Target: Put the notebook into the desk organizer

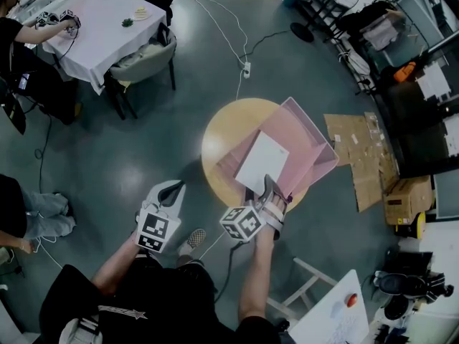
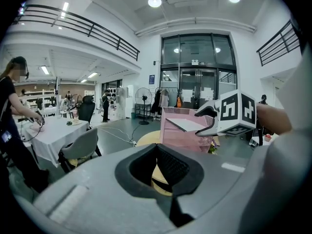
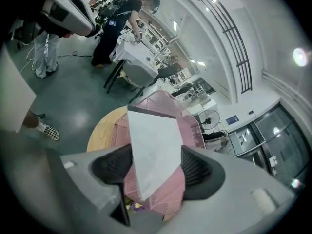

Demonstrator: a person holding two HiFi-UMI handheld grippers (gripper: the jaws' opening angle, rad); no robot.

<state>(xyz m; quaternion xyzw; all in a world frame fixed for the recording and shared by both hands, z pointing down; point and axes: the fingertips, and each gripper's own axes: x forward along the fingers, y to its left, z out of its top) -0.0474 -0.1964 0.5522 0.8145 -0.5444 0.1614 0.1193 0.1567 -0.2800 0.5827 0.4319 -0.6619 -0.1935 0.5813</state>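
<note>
Notebook (image 3: 153,145), white, lies flat across the top of the pink desk organizer (image 1: 308,131), with its near corner pointing back between the jaws of the right gripper (image 3: 155,167) and the rest reaching ahead of that gripper. Right gripper's jaws stand wide, one pad on either side of the corner with a gap on both sides, neither pressing it. Left gripper (image 2: 158,167) hangs well to the left of the right one, off the edge of the round wooden table (image 1: 222,135), its jaws a little apart.
</note>
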